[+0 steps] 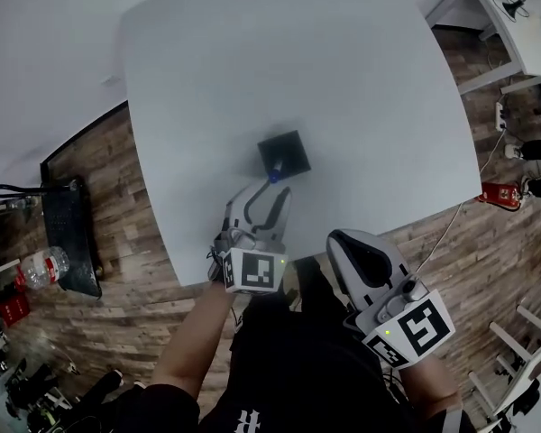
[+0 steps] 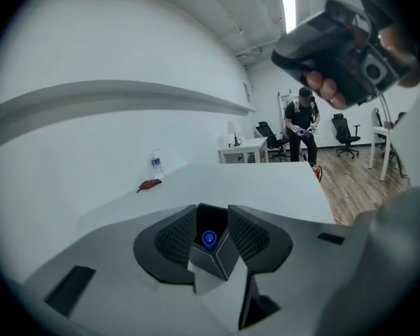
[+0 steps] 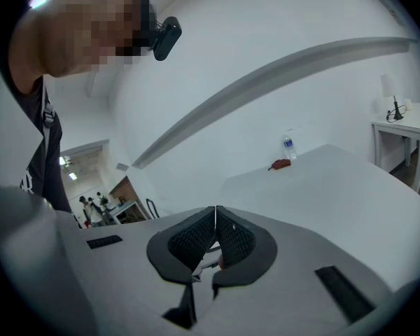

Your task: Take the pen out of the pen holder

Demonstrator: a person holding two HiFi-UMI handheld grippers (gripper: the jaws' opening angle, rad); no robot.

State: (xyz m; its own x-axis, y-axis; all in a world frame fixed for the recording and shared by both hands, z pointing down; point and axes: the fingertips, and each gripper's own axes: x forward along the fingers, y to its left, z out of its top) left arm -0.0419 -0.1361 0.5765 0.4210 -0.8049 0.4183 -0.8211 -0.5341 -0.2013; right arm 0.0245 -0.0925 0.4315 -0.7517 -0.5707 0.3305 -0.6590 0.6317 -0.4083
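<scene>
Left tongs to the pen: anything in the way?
Nothing visible. The left tongs stand open with the pen holder straight ahead between the jaws, and the blue-capped pen shows at its open top.

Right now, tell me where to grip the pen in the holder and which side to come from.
Grip the pen by its blue cap end, the only part showing at the open top of the black pen holder. Probably best to come from above on the near side with the left tool, whose open jaws flank the holder; its walls block any lower grip.
</scene>
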